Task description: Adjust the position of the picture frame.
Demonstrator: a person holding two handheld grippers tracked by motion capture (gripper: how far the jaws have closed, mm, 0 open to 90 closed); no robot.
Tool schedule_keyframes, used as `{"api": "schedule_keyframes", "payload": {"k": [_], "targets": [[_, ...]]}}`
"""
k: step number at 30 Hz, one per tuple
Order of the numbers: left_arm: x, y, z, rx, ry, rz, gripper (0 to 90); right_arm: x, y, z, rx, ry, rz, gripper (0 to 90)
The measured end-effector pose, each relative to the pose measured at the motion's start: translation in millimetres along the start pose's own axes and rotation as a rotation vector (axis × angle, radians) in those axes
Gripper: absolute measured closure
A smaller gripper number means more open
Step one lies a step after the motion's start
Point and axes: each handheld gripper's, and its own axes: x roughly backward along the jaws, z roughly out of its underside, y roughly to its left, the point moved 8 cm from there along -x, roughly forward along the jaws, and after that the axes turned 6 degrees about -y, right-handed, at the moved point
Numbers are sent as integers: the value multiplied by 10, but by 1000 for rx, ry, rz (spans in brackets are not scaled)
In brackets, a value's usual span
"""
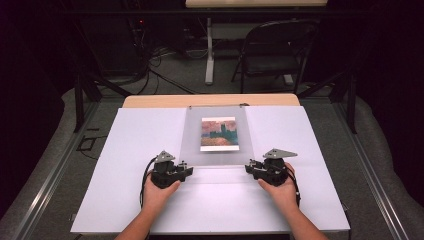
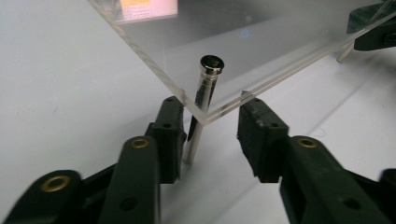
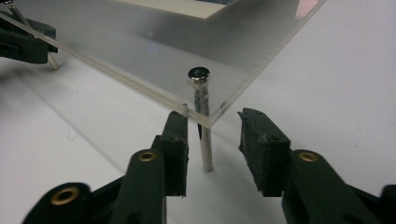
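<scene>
- Acrylic panel (image 1: 220, 135) lying flat toward the middle of the table (image 1: 125, 150), nearer the far edge, raised off the white surface on metal standoff pins.
- Small painted picture (image 1: 219, 134) in reds, oranges and blues under or on the panel, near its centre.
- Left gripper (image 1: 186, 166) held in the left hand (image 1: 159, 192), at the panel's near left corner.
- Seen from the left gripper view: jaws parted moderately, either side of the panel corner (image 2: 201, 112), gripping nothing; left pin (image 2: 203, 107) upright between the jaws, round head on top of the panel, foot on the white surface.
- Left jaw just beside that pin; touching or not, cannot tell.
- Right gripper (image 1: 248, 167) held in the right hand (image 1: 280, 192), at the panel's near right corner.
- Seen from the right gripper view: jaws likewise parted, straddling the corner (image 3: 208, 122), closed on nothing; right pin (image 3: 203, 119) upright between them, clear of both jaws.
- Other gripper dimly visible at the far top corner of each gripper view, next to another pin.
- Beyond the table's far edge: dark folding chair (image 1: 275, 50) and cables on the floor.
</scene>
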Motion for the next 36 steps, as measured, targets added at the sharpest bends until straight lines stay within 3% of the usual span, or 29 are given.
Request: {"api": "schedule_keyframes", "payload": {"k": [4,6,11,15,27,36], "targets": [[-8,-5,2,-6,-14,-1,511,7,1,-10,9,-14,3,510],[-10,6,-7,-20,-33,-19,416,15,16,-10,40,-18,7,436],[6,5,-6,-60,-24,-37,376,30,31,-8,71,-16,15,378],[20,3,-18,-85,-29,-52,359,39,40,-3,105,-14,24,368],[96,0,-22,-65,-17,-41,359,92,77,8,119,-14,15,395],[277,-51,46,-86,12,-26,359,259,164,40,178,35,19,394]]}}
